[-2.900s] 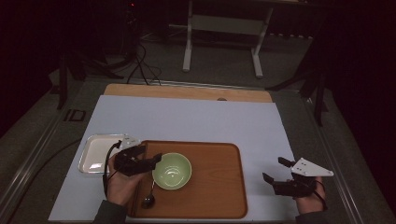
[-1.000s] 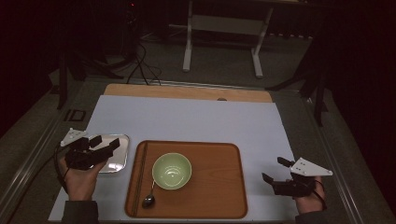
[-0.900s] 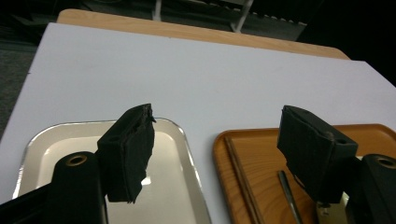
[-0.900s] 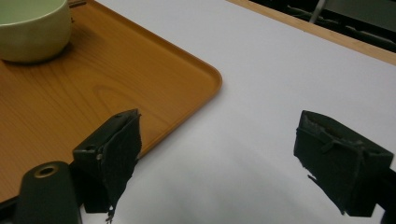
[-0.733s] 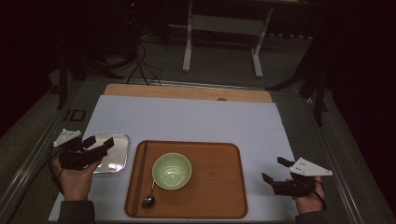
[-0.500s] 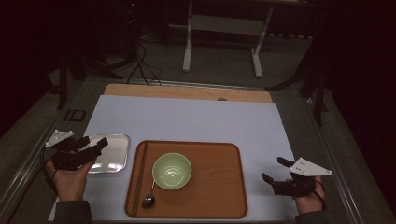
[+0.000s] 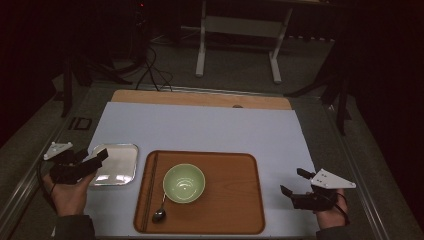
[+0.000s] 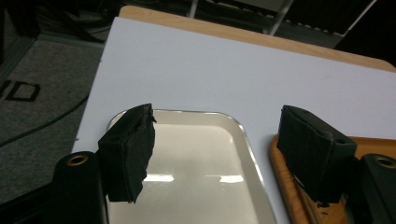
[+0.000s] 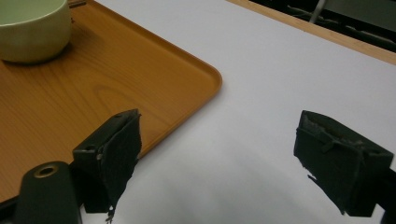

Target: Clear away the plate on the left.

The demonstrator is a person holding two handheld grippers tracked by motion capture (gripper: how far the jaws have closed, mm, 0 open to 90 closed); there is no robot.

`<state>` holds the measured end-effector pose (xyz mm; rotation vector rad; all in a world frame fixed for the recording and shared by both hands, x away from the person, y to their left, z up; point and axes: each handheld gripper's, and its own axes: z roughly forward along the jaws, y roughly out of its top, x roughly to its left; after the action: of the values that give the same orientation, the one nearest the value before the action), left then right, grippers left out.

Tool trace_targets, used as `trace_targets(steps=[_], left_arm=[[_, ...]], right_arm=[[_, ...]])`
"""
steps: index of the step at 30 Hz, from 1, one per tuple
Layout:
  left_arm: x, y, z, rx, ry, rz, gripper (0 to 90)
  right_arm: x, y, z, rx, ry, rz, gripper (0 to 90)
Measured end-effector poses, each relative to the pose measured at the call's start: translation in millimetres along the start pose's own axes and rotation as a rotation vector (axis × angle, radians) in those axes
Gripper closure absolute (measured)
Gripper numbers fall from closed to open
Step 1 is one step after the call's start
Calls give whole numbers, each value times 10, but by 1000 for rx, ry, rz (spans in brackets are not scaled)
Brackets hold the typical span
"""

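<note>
1. Metal tray (image 7: 114,164) lies flat on the white mat, just left of the wooden tray (image 7: 240,200), apart from it by a thin strip of mat.
2. Our left gripper (image 7: 95,159) hovers at the metal tray's left edge, jaws spread wide and holding nothing; in the left gripper view the metal tray (image 8: 196,154) sits straight ahead between them.
3. We judge the left gripper by far the nearer; the metal tray's long axis runs left to right across the table, and its near-left rim is the part closest to the jaws.
4. Our right gripper (image 7: 298,186) rests right of the wooden tray, well apart from the metal tray, jaws wide and empty.
5. The bowl (image 7: 184,183) and spoon (image 7: 160,210) sit on the wooden tray, right of the metal tray.
</note>
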<state>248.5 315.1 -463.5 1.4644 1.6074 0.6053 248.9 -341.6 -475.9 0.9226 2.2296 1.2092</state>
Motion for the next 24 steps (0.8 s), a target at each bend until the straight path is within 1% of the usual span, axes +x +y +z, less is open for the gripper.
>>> trace_targets(steps=[3, 5, 6, 11, 13, 15, 16, 18, 21, 24], left_arm=[[61, -21, 25, 5, 10, -23, 283], [92, -34, 42, 13, 21, -29, 282], [92, -34, 42, 13, 21, -29, 282], [163, -108, 98, 46, 56, -27, 281], [192, -131, 117, 55, 64, -34, 281], [215, -147, 134, 66, 79, -29, 280], [215, -147, 134, 66, 79, -29, 281], [241, -176, 169, 86, 92, -22, 281], [268, -201, 207, 105, 97, -21, 282], [292, -208, 225, 111, 89, -29, 290]], right_arm=[[0, 0, -1, -1, 0, 0, 145], [0, 0, 0, 0, 0, -1, 145], [0, 0, 0, 0, 0, -1, 145], [1, 1, -3, -1, -1, 1, 145], [0, 0, -4, -2, 0, 1, 145], [-1, -1, -3, -2, 0, 1, 145], [-1, -1, -3, -2, 0, 1, 145], [1, 1, -3, -1, 0, 0, 145], [0, 0, -2, 0, 0, 0, 145], [2, 1, -2, -1, 0, 0, 145]])
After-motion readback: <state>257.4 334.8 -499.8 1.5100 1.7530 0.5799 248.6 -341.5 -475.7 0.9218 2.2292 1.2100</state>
